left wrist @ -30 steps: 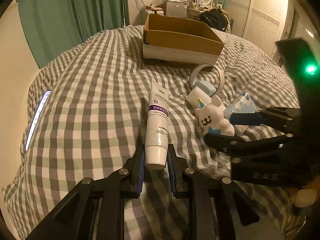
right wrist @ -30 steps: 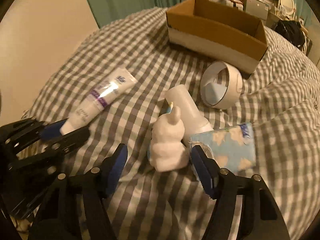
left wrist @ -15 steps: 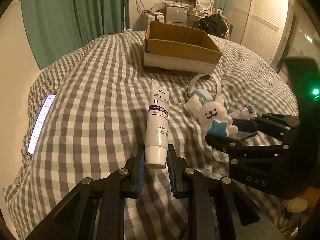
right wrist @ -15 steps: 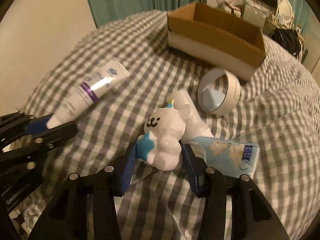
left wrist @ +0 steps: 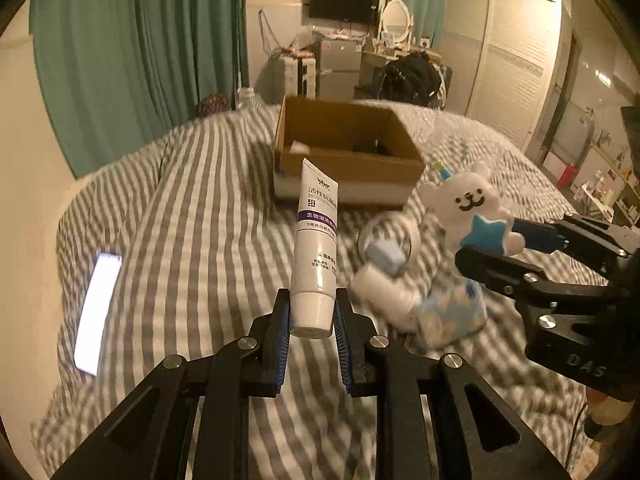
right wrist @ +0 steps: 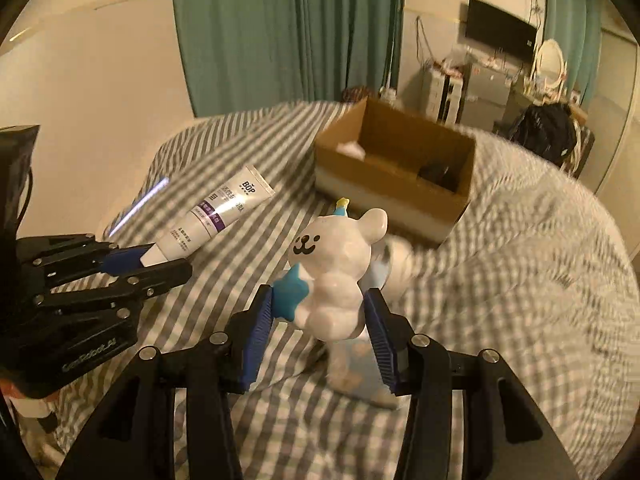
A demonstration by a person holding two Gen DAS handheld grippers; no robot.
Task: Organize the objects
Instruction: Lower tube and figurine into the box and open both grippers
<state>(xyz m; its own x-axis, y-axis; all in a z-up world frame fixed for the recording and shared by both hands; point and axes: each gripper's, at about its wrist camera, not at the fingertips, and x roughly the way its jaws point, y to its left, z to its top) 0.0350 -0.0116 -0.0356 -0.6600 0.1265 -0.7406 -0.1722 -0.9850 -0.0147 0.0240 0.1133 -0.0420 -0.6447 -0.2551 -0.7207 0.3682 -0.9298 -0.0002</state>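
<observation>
My left gripper (left wrist: pixel 311 316) is shut on the cap end of a white tube (left wrist: pixel 316 240) with a purple band, held above the bed and pointing at the cardboard box (left wrist: pixel 348 160). The tube also shows in the right wrist view (right wrist: pixel 212 216). My right gripper (right wrist: pixel 320 320) is shut on a white bear figure (right wrist: pixel 340 268) with a blue star, lifted off the bed; it shows in the left wrist view (left wrist: pixel 468 208) too. The open box (right wrist: pixel 396 176) lies ahead with small items inside.
On the checked bedspread (left wrist: pixel 200 240) lie a tape roll (left wrist: pixel 390 240), a white bottle (left wrist: pixel 380 288) and a blue tissue pack (left wrist: pixel 452 316). A lit phone (left wrist: pixel 98 312) lies at the left. Green curtains (left wrist: pixel 140 60) and furniture stand behind the bed.
Both grippers have risen off the bed with their objects. The right gripper closed on the bear and lifted it; the tube now hangs in the air toward the box.
</observation>
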